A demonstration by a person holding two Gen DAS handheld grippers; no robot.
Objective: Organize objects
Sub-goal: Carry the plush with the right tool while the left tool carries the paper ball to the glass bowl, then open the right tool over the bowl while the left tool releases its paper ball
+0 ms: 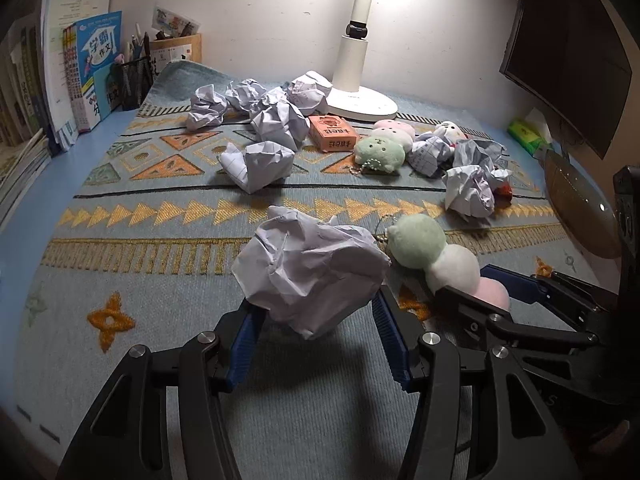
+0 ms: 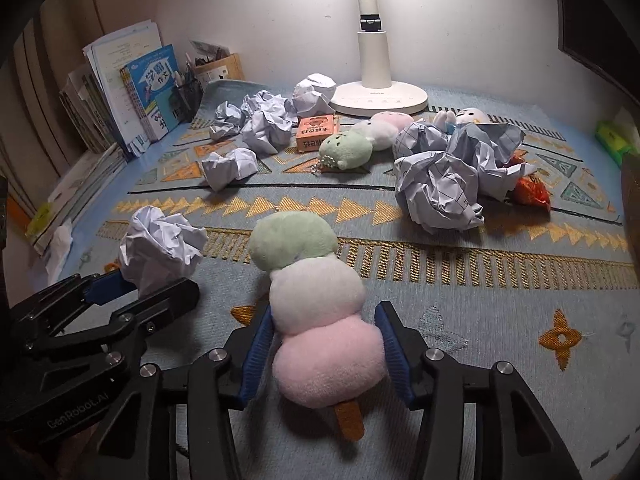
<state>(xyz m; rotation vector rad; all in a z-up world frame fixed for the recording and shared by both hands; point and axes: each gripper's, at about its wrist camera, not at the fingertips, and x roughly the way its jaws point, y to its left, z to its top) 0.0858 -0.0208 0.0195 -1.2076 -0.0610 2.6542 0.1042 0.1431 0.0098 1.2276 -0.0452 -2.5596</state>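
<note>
Pickup step: left tongs (image 1: pixel 316 316) clamp a paper ball (image 1: pixel 310 270); right tongs (image 2: pixel 324 354) straddle the dango plush (image 2: pixel 316 308) at its 6 o'clock end (contact unclear), which needs squeezing next.

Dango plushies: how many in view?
2. One dango plush lies between the right gripper's fingers; the other plush sits farther back, right of the orange box. Paper balls may hide more.

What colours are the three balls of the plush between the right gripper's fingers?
On the dango plush: green at the far end, white in the middle, pink nearest. Best in the right wrist view.
</note>
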